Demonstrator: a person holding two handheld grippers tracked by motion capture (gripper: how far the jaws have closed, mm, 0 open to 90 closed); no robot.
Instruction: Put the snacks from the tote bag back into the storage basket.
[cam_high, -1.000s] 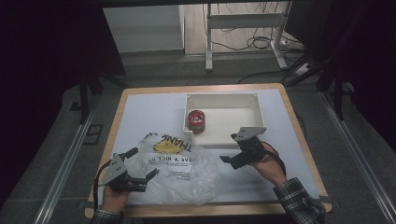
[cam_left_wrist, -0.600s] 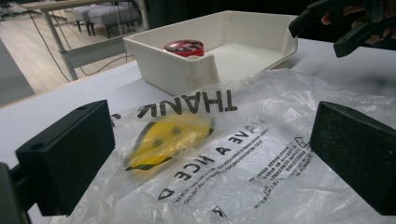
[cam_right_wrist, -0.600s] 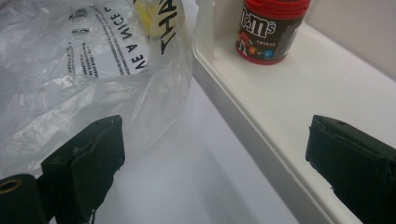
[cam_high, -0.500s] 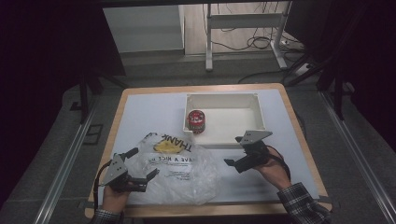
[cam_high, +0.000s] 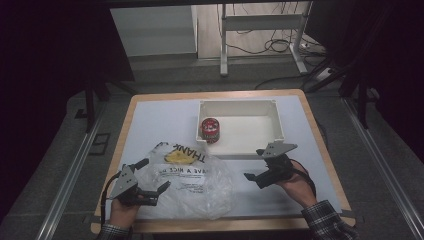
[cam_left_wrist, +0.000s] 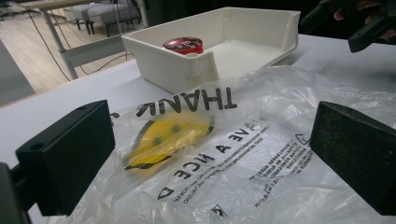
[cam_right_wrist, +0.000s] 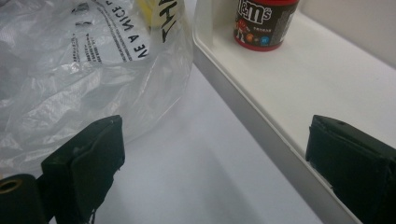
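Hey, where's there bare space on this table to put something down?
Free: the far-left tabletop beside the white tray, and the tray floor right of the M&M's tub. Crowded: the near middle, where the plastic bag sprawls between both grippers.

Your high view looks down and forward from above your side of the tabletop (cam_high: 150, 120) — far enough off to take in the whole top, the floor around it and both your hands at the bottom edge. The left gripper (cam_left_wrist: 210, 163) view sits low, close over the plastic bag (cam_left_wrist: 224, 154), and faces across it toward the white tray (cam_left_wrist: 224, 42), with the red-lidded jar (cam_left_wrist: 183, 45) inside and your other gripper at its top right corner. The right gripper (cam_right_wrist: 210, 168) view rides lower still, nearly at the surface, looking along the tray's (cam_right_wrist: 252, 107) near wall — bag (cam_right_wrist: 70, 70) on its left, jar (cam_right_wrist: 264, 23) at the top. All three views share bag, tray and jar.
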